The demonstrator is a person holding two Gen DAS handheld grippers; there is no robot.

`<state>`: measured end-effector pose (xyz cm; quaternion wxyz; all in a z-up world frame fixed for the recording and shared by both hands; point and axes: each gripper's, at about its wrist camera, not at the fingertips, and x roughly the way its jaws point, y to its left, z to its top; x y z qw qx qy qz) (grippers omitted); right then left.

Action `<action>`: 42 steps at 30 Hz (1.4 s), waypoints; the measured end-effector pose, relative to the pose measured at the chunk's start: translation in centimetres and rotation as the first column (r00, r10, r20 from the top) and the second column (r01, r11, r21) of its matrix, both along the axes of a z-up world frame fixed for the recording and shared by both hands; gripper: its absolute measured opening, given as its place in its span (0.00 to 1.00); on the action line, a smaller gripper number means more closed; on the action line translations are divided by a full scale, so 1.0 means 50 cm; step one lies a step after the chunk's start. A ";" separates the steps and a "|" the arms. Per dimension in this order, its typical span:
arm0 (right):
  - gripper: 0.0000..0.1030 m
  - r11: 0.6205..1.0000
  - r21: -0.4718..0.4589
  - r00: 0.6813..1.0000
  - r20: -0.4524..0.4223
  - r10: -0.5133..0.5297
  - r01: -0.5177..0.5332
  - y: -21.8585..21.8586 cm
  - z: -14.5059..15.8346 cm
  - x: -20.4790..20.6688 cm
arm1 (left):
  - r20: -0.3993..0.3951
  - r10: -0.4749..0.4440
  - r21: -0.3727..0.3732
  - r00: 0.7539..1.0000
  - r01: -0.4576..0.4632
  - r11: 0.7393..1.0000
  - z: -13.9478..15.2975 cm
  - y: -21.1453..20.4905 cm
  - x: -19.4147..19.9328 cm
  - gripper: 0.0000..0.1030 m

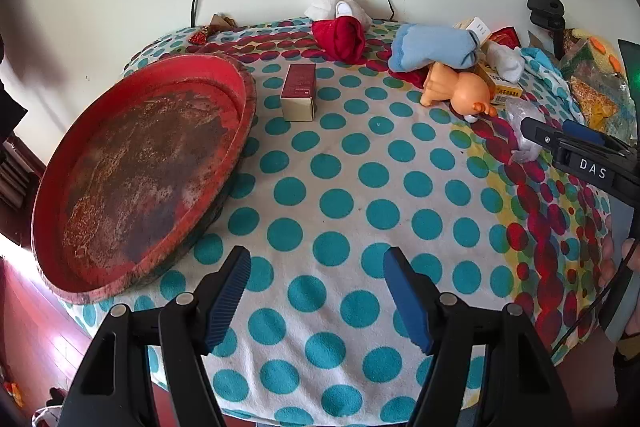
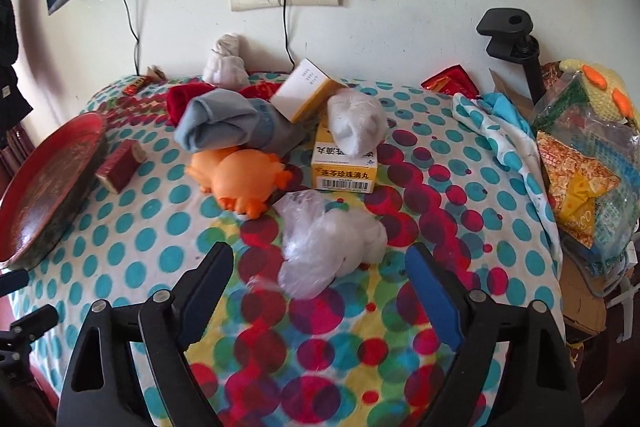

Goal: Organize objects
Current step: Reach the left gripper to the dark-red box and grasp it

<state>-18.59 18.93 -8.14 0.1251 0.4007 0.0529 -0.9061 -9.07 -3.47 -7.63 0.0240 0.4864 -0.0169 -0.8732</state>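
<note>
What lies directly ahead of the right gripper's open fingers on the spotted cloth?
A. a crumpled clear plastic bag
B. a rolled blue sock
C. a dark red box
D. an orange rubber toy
A: in the right wrist view the crumpled clear plastic bag lies just ahead of the open right gripper, untouched; the box, sock and toy lie farther back.

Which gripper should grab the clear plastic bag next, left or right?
Right. The right gripper is open with the bag just ahead of it, while the left gripper faces bare cloth near the tray.
</note>
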 end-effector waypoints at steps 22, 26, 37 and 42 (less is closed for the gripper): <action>0.52 0.997 -0.064 0.996 0.083 -0.027 0.032 0.039 -0.051 -0.075 | 0.044 -0.075 0.033 0.996 0.073 0.997 0.018 -0.007 -0.190 0.69; 0.52 0.999 -0.043 0.996 0.081 -0.028 0.032 0.034 -0.051 -0.074 | 0.084 -0.053 0.064 0.995 0.048 0.997 0.017 -0.027 -0.244 0.69; 0.55 1.000 -0.007 0.997 0.079 -0.023 0.024 0.024 -0.052 -0.075 | 0.200 -0.009 0.151 0.980 -0.021 0.988 -0.017 -0.065 -0.364 0.69; 0.56 1.000 -0.016 0.997 0.079 -0.021 0.022 0.023 -0.053 -0.074 | 0.188 -0.027 0.134 0.982 0.002 0.991 -0.020 -0.058 -0.376 0.69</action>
